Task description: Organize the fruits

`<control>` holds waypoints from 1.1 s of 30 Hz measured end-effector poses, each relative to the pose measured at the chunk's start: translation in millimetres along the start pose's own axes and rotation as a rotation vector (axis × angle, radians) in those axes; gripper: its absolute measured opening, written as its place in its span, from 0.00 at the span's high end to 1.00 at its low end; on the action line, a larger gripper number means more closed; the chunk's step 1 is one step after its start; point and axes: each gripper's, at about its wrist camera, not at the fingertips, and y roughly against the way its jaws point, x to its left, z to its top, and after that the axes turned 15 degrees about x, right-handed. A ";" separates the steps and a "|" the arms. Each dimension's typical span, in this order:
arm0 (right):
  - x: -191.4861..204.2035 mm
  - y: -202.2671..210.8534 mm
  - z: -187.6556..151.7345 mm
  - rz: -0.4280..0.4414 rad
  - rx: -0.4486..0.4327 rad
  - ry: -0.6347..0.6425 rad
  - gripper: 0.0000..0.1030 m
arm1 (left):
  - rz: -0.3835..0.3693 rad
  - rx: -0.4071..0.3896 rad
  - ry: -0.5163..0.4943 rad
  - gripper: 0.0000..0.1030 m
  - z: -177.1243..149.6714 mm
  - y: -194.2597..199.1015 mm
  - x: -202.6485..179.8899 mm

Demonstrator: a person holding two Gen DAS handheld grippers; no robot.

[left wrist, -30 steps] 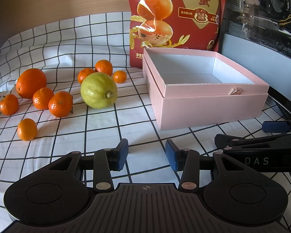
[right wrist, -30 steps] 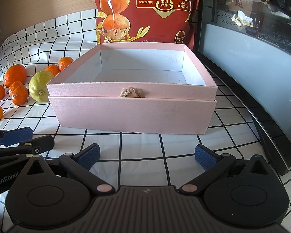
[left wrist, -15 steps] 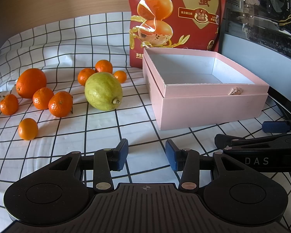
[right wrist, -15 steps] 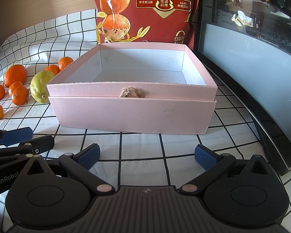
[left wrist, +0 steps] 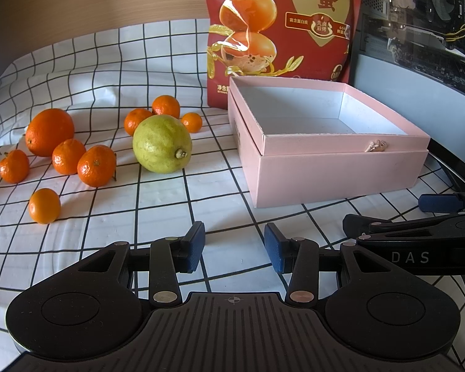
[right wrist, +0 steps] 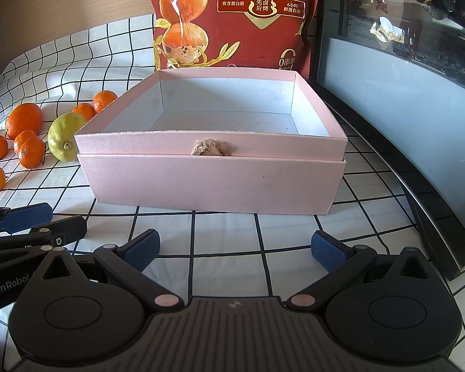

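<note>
- Fruit is found grouped on the checked cloth [left wrist: 158, 210] toward its left edge, clear of the pink box [left wrist: 334, 167].
- Green-yellow citrus [left wrist: 161, 144] is laid on its side, long axis level, stem end pointed toward the cloth's near edge and the box.
- Oranges [left wrist: 49, 131] are scattered behind and left of it.
- Left gripper [left wrist: 234, 248] is seen partly spread, nothing between its pads.
- Right gripper [right wrist: 235, 249] is seen spread wide, unloaded, before the box front.

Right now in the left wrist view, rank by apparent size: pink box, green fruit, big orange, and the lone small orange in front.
1. pink box
2. green fruit
3. big orange
4. lone small orange, smallest despite lying nearest the camera
</note>
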 end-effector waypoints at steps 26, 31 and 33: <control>0.2 -0.4 -0.8 -0.002 0.000 0.000 0.00 | 0.002 0.000 -0.001 0.54 -0.2 -0.7 1.0; 0.7 -0.8 -2.7 -0.001 0.000 -0.001 0.00 | 0.004 0.000 -0.003 0.54 0.1 -1.9 1.7; 1.1 -0.4 -0.9 0.002 0.023 0.004 0.00 | -0.015 -0.002 0.008 0.54 0.4 -0.4 6.0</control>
